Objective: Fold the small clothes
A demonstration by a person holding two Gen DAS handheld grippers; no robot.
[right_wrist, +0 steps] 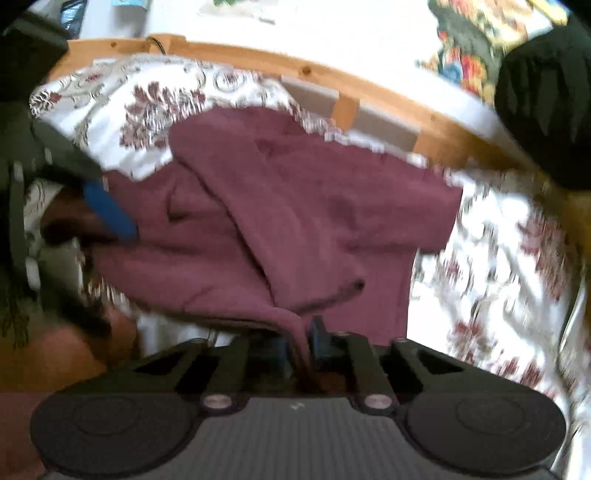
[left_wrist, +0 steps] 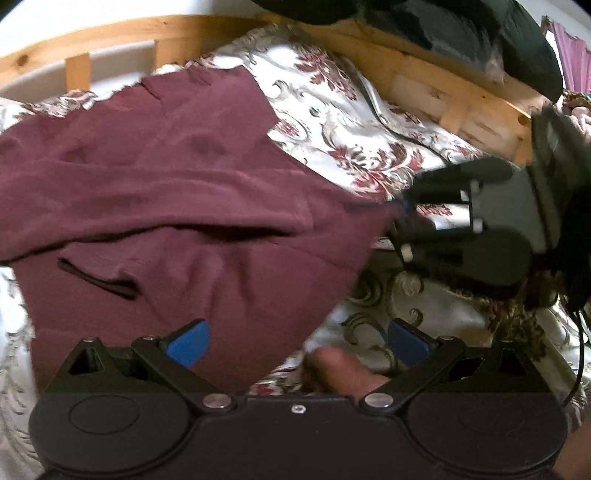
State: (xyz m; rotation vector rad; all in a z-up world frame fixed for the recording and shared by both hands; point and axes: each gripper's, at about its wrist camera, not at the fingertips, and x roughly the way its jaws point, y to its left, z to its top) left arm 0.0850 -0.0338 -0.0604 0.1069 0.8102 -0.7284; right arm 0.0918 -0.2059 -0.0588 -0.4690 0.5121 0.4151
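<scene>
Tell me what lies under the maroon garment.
The maroon garment lies on a floral bedspread, which shows around its edges. Whatever is beneath its middle is covered.

Floral bedspread (left_wrist: 332, 122), wooden bed frame (left_wrist: 122, 33)

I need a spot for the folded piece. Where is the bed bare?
Bare bedspread lies between the maroon garment and the wooden rail. It is crowded at the garment's corner, held by the right gripper, beside the open left gripper.

A maroon garment (left_wrist: 177, 192) lies rumpled and partly folded on the floral bedspread (left_wrist: 354, 122), one corner stretched taut toward 3 o'clock
</scene>
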